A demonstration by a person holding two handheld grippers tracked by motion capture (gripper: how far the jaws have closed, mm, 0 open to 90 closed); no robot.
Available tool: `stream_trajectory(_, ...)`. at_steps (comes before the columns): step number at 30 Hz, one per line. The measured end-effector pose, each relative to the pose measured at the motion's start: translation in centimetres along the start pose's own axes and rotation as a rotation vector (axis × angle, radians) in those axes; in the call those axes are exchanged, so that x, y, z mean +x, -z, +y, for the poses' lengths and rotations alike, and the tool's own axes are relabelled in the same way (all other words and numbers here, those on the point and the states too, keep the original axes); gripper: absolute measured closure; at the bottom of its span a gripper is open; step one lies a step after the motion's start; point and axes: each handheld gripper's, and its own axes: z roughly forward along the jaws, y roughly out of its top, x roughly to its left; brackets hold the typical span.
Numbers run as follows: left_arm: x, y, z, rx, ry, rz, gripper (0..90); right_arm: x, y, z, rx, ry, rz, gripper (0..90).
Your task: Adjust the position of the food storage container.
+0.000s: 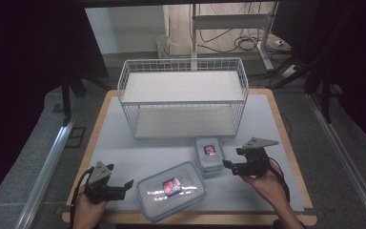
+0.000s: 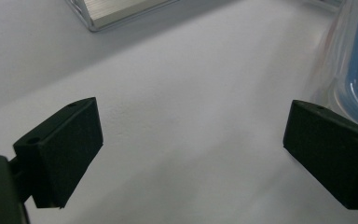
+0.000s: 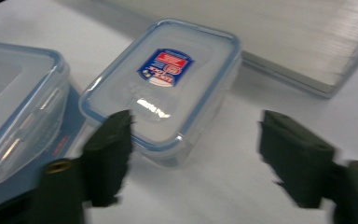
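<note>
White wire basket sits upper centre on the white worktop, likely the drop spot. Large clear blue-rimmed plastic container lies lower centre; small clear blue-rimmed plastic container just right of it. Right tool, jaws wide apart, lines up beside the small one. Left tool, also spread, waits beside the large one.

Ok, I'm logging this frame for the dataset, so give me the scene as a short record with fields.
surface: table with a pale mat
back: white wire basket, open top, nothing visible inside
small container: lidded, clear plastic, blue seal, in front of the basket
large container: lidded, same style, near the front edge
left gripper: open, just left of the large container, holding nothing
right gripper: open, beside the small container's right side, holding nothing
</note>
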Motion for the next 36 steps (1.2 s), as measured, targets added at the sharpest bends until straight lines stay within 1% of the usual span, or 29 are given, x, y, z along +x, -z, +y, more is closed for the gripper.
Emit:
stream_trajectory(1,0.0,-0.1,0.0,0.002,-0.003,-0.001,4.7,0.2,-0.2,0.7,0.026,0.022,0.016,41.9)
stream_trajectory(2,-0.1,-0.1,0.0,0.005,-0.005,-0.002,4.8,0.3,-0.3,0.9,0.032,0.030,0.020,47.1)
stream_trajectory(3,-0.1,-0.1,0.0,0.005,-0.005,-0.002,4.8,0.3,-0.3,0.9,0.032,0.030,0.020,47.1)
stream_trajectory(4,-0.1,-0.2,0.0,0.006,-0.007,-0.002,4.8,0.5,-0.5,1.3,0.038,0.047,0.026,52.2)
stream_trajectory(5,-0.1,-0.2,0.0,0.009,-0.010,-0.002,4.8,1.0,-0.9,2.1,0.036,0.078,0.044,62.2)
stream_trajectory(6,-0.2,-0.2,0.0,0.010,-0.012,-0.003,4.8,1.1,-1.1,2.3,0.038,0.090,0.054,65.7)
stream_trajectory(7,-0.2,-0.2,0.0,0.010,-0.015,-0.003,4.8,1.5,-1.5,2.8,0.042,0.113,0.059,69.7)
stream_trajectory(8,-0.2,-0.2,0.0,0.010,-0.015,-0.003,4.8,1.5,-1.5,2.8,0.042,0.113,0.059,69.7)
stream_trajectory(9,-0.2,-0.2,0.0,0.007,-0.019,-0.003,4.8,2.0,-2.2,3.4,0.058,0.144,0.063,77.2)
stream_trajectory(10,-0.2,-0.2,0.0,0.007,-0.019,-0.003,4.9,2.0,-2.2,3.4,0.058,0.144,0.063,77.2)
stream_trajectory(11,-0.2,-0.1,0.0,-0.003,-0.016,-0.004,4.9,2.6,-3.3,4.0,0.067,0.174,0.089,83.2)
stream_trajectory(12,-0.1,0.0,0.0,-0.005,-0.013,-0.006,4.9,2.9,-3.8,4.3,0.073,0.178,0.101,85.3)
stream_trajectory(14,0.0,0.1,0.0,-0.015,-0.004,-0.010,5.0,3.4,-4.8,4.8,0.080,0.195,0.112,87.9)
stream_trajectory(15,0.0,0.1,0.0,-0.015,-0.004,-0.010,5.0,3.4,-4.8,4.8,0.080,0.195,0.112,87.9)
stream_trajectory(16,0.1,0.1,-0.1,-0.016,0.000,-0.012,5.0,3.7,-5.3,5.1,0.082,0.204,0.115,88.5)
stream_trajectory(17,0.1,0.1,-0.1,-0.016,0.003,-0.014,5.1,4.2,-6.4,5.7,0.084,0.217,0.128,89.2)
stream_trajectory(21,0.1,0.1,-0.1,-0.012,0.002,-0.018,5.2,5.2,-8.1,6.5,0.086,0.235,0.145,89.4)
stream_trajectory(23,0.1,0.0,-0.1,-0.011,0.002,-0.021,5.2,5.4,-8.4,6.7,0.090,0.242,0.148,89.6)
stream_trajectory(24,0.1,0.0,-0.1,-0.010,0.001,-0.023,5.2,5.9,-9.3,6.8,0.108,0.266,0.143,89.8)
stream_trajectory(27,0.1,0.1,-0.1,-0.011,0.003,-0.024,5.2,6.1,-10.3,6.7,0.137,0.280,0.139,89.9)
stream_trajectory(30,0.1,0.0,-0.1,-0.010,0.007,-0.027,5.3,5.9,-10.8,6.4,0.167,0.286,0.121,90.0)
stream_trajectory(31,0.1,0.0,-0.1,-0.009,0.006,-0.027,5.4,5.8,-10.9,6.3,0.162,0.271,0.136,90.0)
stream_trajectory(32,0.1,0.0,-0.1,-0.009,0.006,-0.027,5.4,5.8,-10.9,6.3,0.162,0.271,0.136,90.0)
stream_trajectory(33,0.1,0.0,-0.1,-0.008,0.005,-0.027,5.4,5.7,-10.7,6.3,0.163,0.266,0.122,90.0)
stream_trajectory(35,0.1,0.0,-0.2,-0.004,0.000,-0.028,5.4,5.9,-10.6,6.3,0.174,0.295,0.080,90.0)
stream_trajectory(36,0.1,0.0,-0.2,-0.004,0.000,-0.028,5.4,5.9,-10.6,6.3,0.174,0.295,0.080,90.0)
